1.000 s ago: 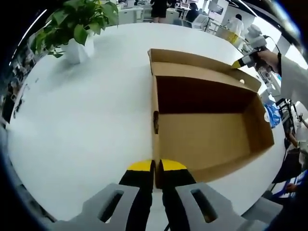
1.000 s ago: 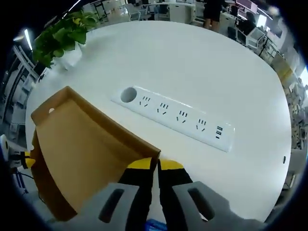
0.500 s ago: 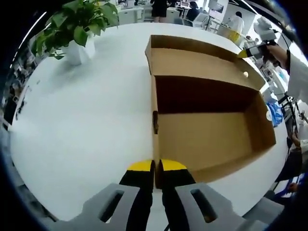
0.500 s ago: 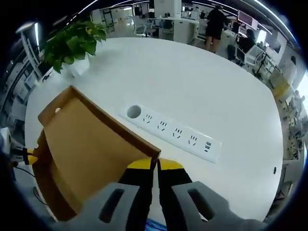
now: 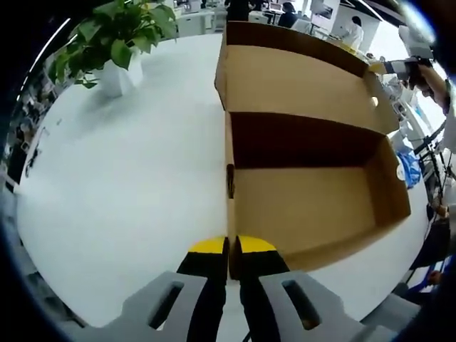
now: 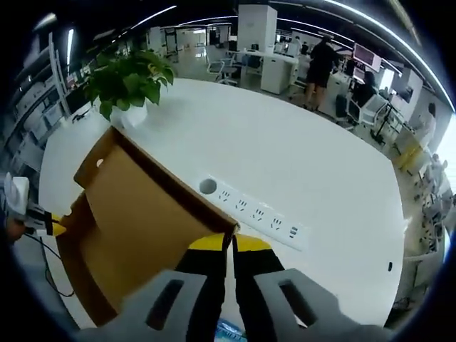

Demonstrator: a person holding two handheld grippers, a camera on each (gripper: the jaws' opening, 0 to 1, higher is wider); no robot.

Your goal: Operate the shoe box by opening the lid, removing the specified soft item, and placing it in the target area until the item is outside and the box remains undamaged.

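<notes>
Grippers shared the work: the left gripper (image 5: 231, 246) pinched the box (image 5: 306, 206) wall between its jaws to steady it, while the right gripper (image 6: 229, 244) clamped the lid (image 6: 142, 214) corner, tilting it up.

Surface: round white table (image 5: 121, 192).
On it: open cardboard shoe box (image 5: 306, 206); potted plant (image 5: 114, 43) near the far edge; white power strip (image 6: 249, 214), seemingly set flush.
</notes>
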